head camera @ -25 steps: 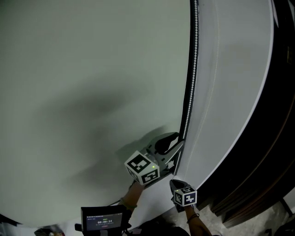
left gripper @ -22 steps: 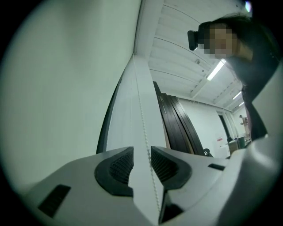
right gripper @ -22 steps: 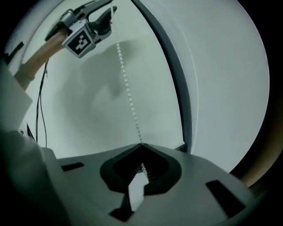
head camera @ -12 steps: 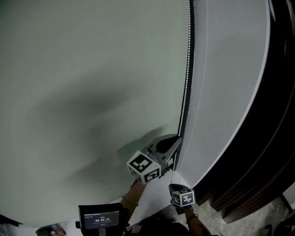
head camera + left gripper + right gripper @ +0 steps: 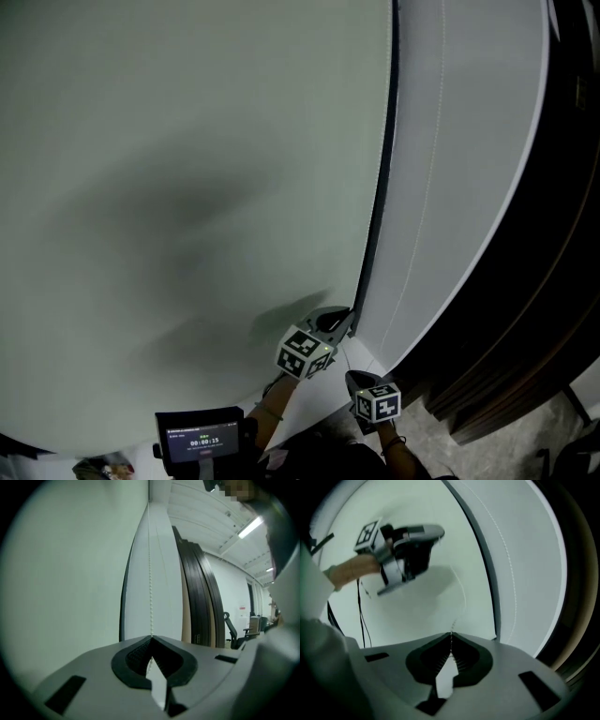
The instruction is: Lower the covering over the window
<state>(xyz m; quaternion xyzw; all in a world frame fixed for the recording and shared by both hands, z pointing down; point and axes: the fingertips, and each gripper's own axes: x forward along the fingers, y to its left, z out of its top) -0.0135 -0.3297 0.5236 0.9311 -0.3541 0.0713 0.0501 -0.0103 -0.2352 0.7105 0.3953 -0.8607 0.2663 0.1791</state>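
Observation:
A white roller blind (image 5: pixel 459 187) hangs beside a pale green wall (image 5: pixel 187 187); a dark gap runs between them. Its thin bead chain (image 5: pixel 150 573) rises straight up from my left gripper (image 5: pixel 151 637), which is shut on it. In the head view the left gripper (image 5: pixel 343 322) sits low against the blind's left edge. Just below it my right gripper (image 5: pixel 357 377) is shut on a lower stretch of the chain (image 5: pixel 463 599), which curves up from the pinch point of the right gripper (image 5: pixel 450 634). The left gripper (image 5: pixel 437 532) also shows in the right gripper view.
A dark window frame (image 5: pixel 562 244) borders the blind on the right. A small screen (image 5: pixel 202 441) shows at the bottom of the head view. An office chair (image 5: pixel 232 630) stands far off to the right under ceiling lights.
The left gripper stood open around the chain; it has shut on the chain and moved down toward the right gripper. The right gripper has hardly moved.

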